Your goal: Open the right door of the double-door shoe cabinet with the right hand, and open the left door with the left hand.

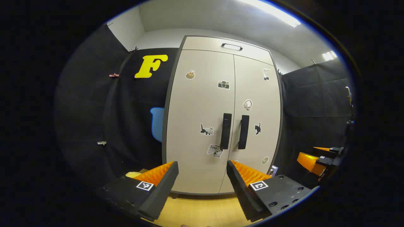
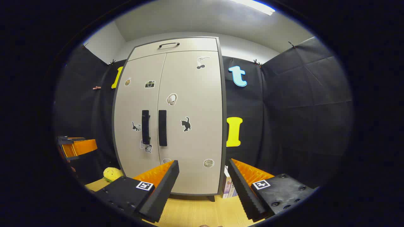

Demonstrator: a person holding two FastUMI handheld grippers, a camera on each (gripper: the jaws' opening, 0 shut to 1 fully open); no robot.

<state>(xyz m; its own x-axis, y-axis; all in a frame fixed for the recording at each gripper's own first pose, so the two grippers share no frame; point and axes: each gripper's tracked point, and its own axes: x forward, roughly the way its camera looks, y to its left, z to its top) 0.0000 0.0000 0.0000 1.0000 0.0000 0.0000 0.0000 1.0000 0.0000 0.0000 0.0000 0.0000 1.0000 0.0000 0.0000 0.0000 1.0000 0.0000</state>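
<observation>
A tall beige shoe cabinet (image 1: 202, 104) (image 2: 186, 104) with stickers stands in front of me, both doors closed. Two black vertical handles sit side by side at the middle seam: the left door's handle (image 1: 226, 131) (image 2: 145, 126) and the right door's handle (image 1: 243, 132) (image 2: 162, 128). My left gripper (image 1: 202, 165) is open, held back from the cabinet and low in front of the left door. My right gripper (image 2: 203, 164) is open too, facing the lower part of the right door, apart from it. The right gripper (image 1: 318, 157) also shows at the right edge of the left gripper view, and the left gripper (image 2: 75, 146) at the left edge of the right gripper view.
The cabinet stands on a light wooden floor (image 1: 202, 211). A small yellow plush toy (image 2: 112, 173) lies at the cabinet's left foot. Some books or boxes (image 2: 228, 186) lean at its right foot. Black cloth walls close in on both sides.
</observation>
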